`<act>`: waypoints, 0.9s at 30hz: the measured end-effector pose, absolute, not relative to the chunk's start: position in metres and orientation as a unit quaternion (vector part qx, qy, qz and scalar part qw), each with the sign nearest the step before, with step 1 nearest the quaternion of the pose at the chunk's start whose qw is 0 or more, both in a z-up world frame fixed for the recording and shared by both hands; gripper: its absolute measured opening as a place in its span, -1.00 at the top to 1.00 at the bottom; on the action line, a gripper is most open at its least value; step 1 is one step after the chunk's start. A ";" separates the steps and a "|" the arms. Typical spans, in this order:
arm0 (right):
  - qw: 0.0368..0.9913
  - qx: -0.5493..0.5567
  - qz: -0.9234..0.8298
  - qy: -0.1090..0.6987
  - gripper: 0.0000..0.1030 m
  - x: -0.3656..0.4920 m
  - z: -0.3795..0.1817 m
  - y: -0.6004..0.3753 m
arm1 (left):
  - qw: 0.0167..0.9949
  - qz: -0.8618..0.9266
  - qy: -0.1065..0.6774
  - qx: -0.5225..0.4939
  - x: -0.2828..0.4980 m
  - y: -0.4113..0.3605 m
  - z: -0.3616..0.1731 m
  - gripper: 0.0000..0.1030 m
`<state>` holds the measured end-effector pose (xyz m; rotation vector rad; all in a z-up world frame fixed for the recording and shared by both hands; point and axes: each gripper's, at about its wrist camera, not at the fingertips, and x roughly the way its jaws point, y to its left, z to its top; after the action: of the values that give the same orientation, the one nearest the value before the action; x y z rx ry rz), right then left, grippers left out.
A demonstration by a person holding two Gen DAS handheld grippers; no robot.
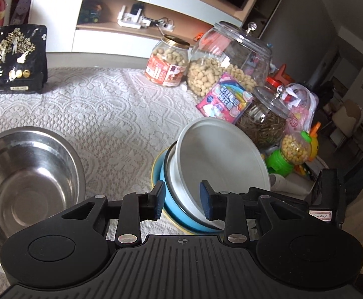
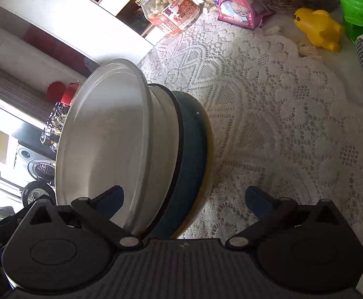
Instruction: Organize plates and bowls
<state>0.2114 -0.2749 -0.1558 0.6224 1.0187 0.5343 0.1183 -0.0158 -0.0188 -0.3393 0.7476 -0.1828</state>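
The left wrist view shows a white bowl [image 1: 221,162] sitting tilted inside a blue bowl [image 1: 181,214], and under both lies a yellow plate [image 1: 156,172], all on a white lace tablecloth [image 1: 106,104]. The left gripper [image 1: 181,200] is partly open just in front of this stack; the near rims of the bowls lie between its fingers, but the pads do not press on them and it holds nothing. To the left of the stack, well apart, stands a steel bowl [image 1: 29,179]. Behind the stack are a peanut jar [image 1: 167,61], a big glass jar [image 1: 231,59] and a pink snack packet [image 1: 225,99]; a black bag [image 1: 13,57] stands at the far left.

In the right wrist view the right gripper [image 2: 185,199] is spread wide and empty, with the edge of the stack between its fingers and no pad touching. A yellow duck toy [image 2: 318,28] lies farther off on the cloth.
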 end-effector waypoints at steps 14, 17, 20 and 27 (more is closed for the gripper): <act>0.832 0.255 0.255 0.422 -0.99 0.211 -0.147 -0.289 | 0.922 -0.071 0.354 -0.143 0.124 -0.024 -0.010 0.35; 0.817 0.260 0.269 0.439 -1.00 0.215 -0.149 -0.280 | 0.917 -0.086 0.361 -0.148 0.128 -0.025 -0.017 0.35; 0.814 0.250 0.268 0.451 -1.00 0.217 -0.146 -0.273 | 0.915 -0.091 0.364 -0.147 0.133 -0.025 -0.021 0.35; 0.788 0.289 0.297 0.455 -1.00 0.223 -0.156 -0.270 | 0.915 -0.083 0.366 -0.150 0.139 -0.019 -0.024 0.35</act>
<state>0.2232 -0.2702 -0.1564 0.6227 0.9804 0.6402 0.1388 -0.0187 -0.0240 -0.3092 0.7543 -0.1709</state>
